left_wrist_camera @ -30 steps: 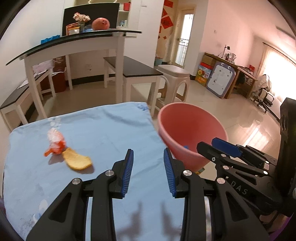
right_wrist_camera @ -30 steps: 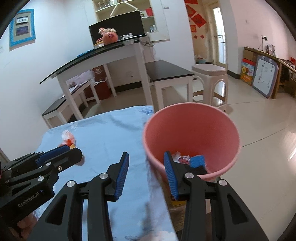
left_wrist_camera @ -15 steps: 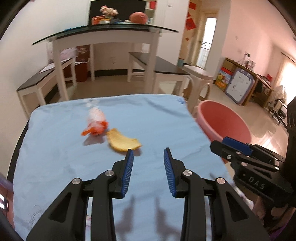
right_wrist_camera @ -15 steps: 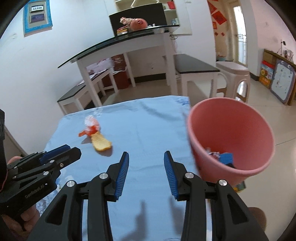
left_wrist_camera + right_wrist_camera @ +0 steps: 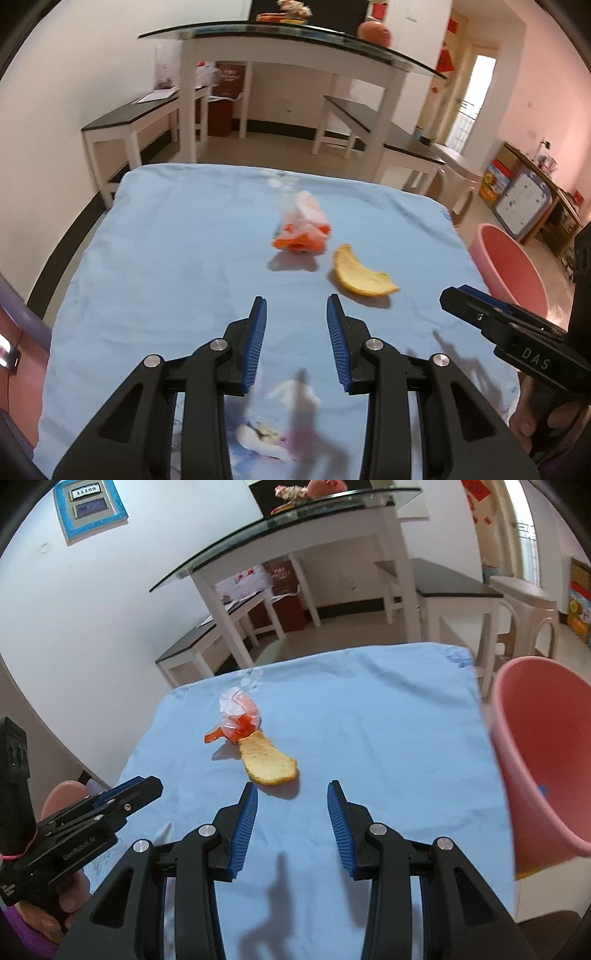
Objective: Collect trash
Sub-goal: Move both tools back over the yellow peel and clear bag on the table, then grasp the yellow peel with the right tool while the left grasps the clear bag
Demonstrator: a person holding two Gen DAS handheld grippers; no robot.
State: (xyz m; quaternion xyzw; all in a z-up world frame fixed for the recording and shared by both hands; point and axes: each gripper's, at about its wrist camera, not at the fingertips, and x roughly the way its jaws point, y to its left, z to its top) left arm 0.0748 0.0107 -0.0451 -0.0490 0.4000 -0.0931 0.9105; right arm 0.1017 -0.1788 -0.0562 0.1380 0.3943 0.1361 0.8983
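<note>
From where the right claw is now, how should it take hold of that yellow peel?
Come from above and pinch across the narrow width of the yellow peel. It lies flat and elongated on the blue cloth, its far end close to the orange wrapper, so take the near end.

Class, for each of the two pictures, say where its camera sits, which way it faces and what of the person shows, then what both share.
Left wrist: rides on the left claw, looking forward and down over the blue cloth; the right claw and fingers show at right.
Right wrist: rides on the right claw, facing likewise; the left claw and a hand show at left.
Both share: the peel, orange wrapper, pink bin.
</note>
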